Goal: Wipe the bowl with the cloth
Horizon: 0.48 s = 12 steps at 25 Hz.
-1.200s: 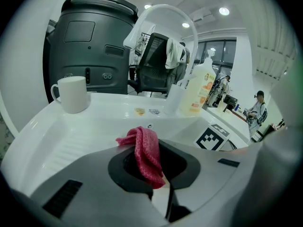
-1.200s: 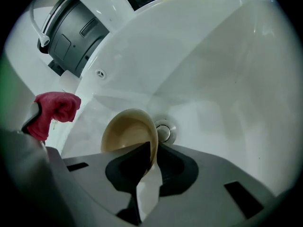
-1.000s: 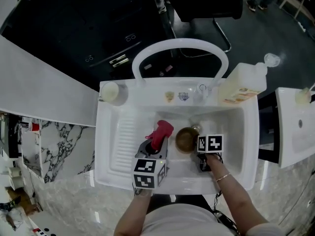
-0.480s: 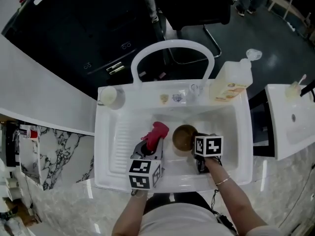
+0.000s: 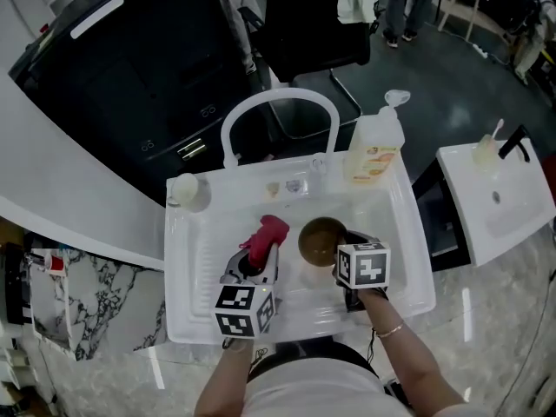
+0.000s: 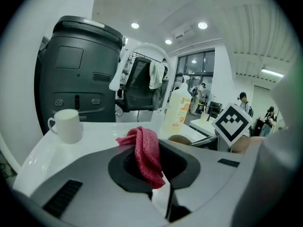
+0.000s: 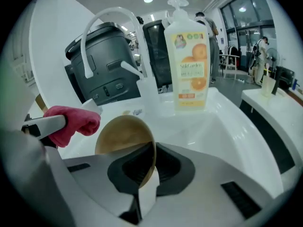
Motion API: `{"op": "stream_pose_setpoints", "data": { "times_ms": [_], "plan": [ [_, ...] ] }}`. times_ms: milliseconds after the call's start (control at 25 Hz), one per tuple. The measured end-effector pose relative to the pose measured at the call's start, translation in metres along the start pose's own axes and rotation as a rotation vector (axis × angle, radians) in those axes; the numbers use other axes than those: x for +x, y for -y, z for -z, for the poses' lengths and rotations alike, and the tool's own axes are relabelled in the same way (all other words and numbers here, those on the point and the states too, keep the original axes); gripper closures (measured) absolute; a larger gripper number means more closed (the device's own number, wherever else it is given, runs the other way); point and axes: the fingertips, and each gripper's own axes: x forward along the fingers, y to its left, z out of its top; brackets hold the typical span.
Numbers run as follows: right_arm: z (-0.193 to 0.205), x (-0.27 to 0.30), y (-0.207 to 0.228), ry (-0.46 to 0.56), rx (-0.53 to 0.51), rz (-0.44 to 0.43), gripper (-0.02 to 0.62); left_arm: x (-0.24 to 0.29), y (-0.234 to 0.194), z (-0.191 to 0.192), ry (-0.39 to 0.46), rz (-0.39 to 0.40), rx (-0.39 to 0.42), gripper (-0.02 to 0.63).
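Observation:
A brown bowl (image 5: 321,240) is tipped on its side over the white sink (image 5: 408,233). My right gripper (image 5: 340,257) is shut on the bowl's rim (image 7: 124,141), and the rim runs between the jaws (image 7: 142,188). My left gripper (image 5: 253,266) is shut on a red cloth (image 5: 265,231), which bunches up above its jaws (image 6: 161,186). In the left gripper view the cloth (image 6: 147,155) hangs between the fingers. The cloth (image 7: 71,122) sits just left of the bowl, a small gap apart.
A white arched faucet (image 5: 278,102) stands behind the basin. A white mug (image 5: 187,191) sits on the back left corner, and an orange-label soap bottle (image 5: 375,150) on the back right. A ribbed drainboard (image 5: 204,259) lies left. A second white sink (image 5: 495,198) is at the right.
The head view has shifted, so the sink sits further left and the room behind shows more. Both grippers keep their hold, with cloth and bowl still side by side.

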Motion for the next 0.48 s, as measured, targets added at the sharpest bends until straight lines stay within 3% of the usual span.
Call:
{"op": "stream_pose_setpoints", "data": {
  "times_ms": [480],
  "plan": [
    [-0.037,-0.064,0.007,0.176,-0.027,0.086,0.581,-0.028,0.041,-0.045,0.129,0.106,0.054,0.56]
  ]
}}
